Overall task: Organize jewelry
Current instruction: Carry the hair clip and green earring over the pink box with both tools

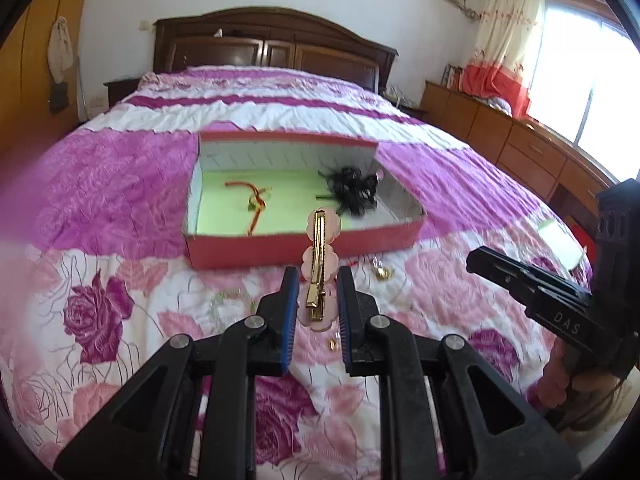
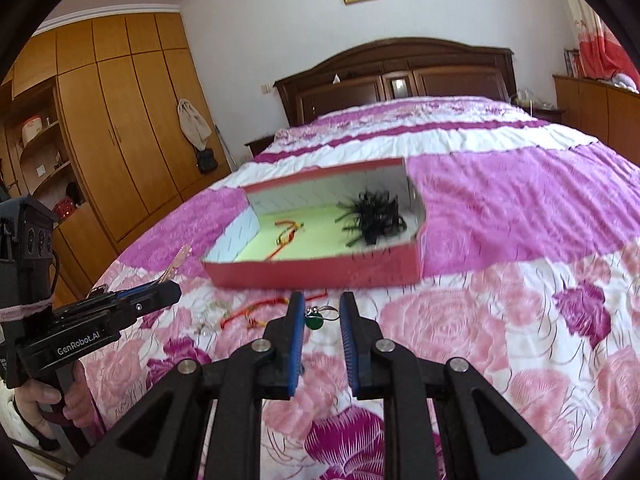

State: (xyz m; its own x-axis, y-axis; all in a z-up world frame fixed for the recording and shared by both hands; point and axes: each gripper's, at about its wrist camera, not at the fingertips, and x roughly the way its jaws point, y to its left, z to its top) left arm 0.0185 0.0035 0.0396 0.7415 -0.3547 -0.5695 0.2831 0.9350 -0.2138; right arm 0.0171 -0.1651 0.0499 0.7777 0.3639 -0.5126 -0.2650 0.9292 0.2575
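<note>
While "GenRobot.AI" marks the left gripper [image 2: 168, 290], "DAS" marks the right gripper [image 1: 474, 260].

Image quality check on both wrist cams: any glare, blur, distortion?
Left wrist view: window blown out at right, pink smear along the left edge, strong fisheye bowing; the gold hair clip on pink flower backing is sharp. Right wrist view: evenly lit, no glare; the red cardboard box and bedspread edges are slightly motion-blurred.

both grippers are black plastic with ribbed blue pads [image 1: 291, 320] and silver pivot screws [image 2: 383, 346]. white lettering marks the handles; pink tape [image 2: 28, 307] wraps one.
</note>
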